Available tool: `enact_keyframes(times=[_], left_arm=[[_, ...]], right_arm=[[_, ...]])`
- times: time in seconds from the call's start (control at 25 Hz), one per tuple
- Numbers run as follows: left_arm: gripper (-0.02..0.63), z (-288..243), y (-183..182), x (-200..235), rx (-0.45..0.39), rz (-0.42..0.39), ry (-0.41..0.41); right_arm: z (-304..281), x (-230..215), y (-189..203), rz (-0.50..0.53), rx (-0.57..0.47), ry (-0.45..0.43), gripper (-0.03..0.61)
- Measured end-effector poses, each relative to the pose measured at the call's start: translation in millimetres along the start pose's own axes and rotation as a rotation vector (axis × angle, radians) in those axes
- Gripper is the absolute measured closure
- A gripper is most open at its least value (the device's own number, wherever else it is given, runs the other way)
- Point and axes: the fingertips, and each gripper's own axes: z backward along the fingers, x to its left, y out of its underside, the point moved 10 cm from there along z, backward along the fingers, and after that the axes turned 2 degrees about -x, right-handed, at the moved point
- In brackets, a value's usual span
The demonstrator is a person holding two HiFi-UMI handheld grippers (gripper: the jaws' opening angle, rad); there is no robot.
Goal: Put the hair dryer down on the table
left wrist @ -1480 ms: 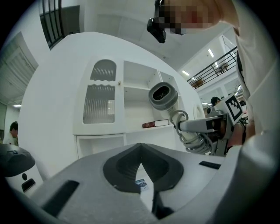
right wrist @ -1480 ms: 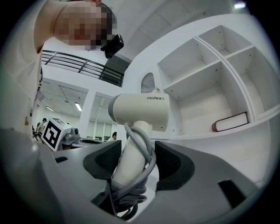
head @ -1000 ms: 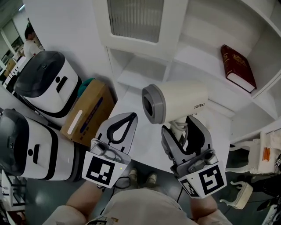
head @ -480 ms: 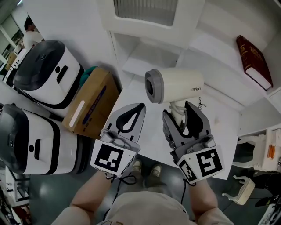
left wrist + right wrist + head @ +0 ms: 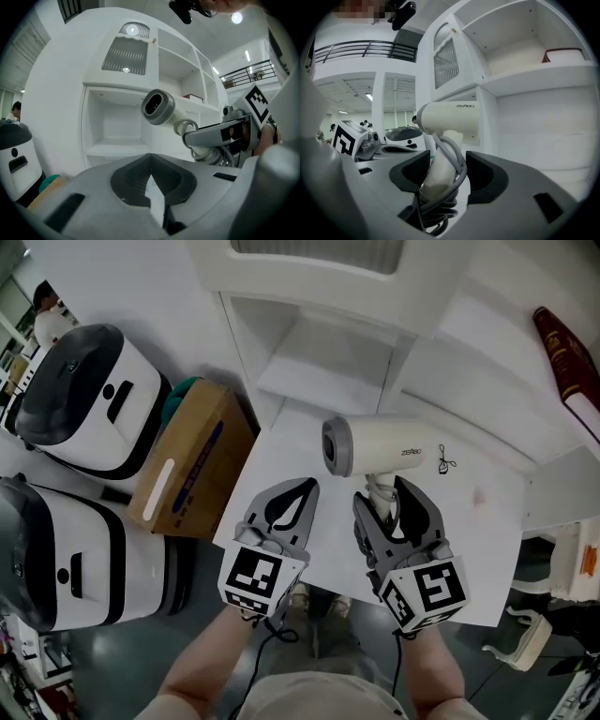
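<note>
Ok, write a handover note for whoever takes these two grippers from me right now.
Right gripper: fingers shut on the handle of the cream hair dryer with a grey nozzle, cord wound round the handle.
Left gripper: shut, empty.
Dryer is over the white table; contact with it can't be told.
Done: carried to the table. Left: set it down, open the fingers, withdraw.

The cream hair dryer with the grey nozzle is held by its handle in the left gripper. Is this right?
No: the right gripper holds the cream hair dryer with the grey nozzle by its handle, as the right gripper view shows. The left gripper is shut and empty.
</note>
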Motion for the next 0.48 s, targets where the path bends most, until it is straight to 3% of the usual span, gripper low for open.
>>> enact_keyframes(times=[0.4, 0.48], left_arm=[[0.601, -40, 85, 25, 0.124, 0.105, 0.001], [0.601, -45, 103, 28, 0.149, 0.142, 0.006]], right_arm=[[-43, -32, 91, -0.085, 0.133, 0.072, 0.339], [-49, -36, 107, -0.096, 0.152, 0.092, 0.364]])
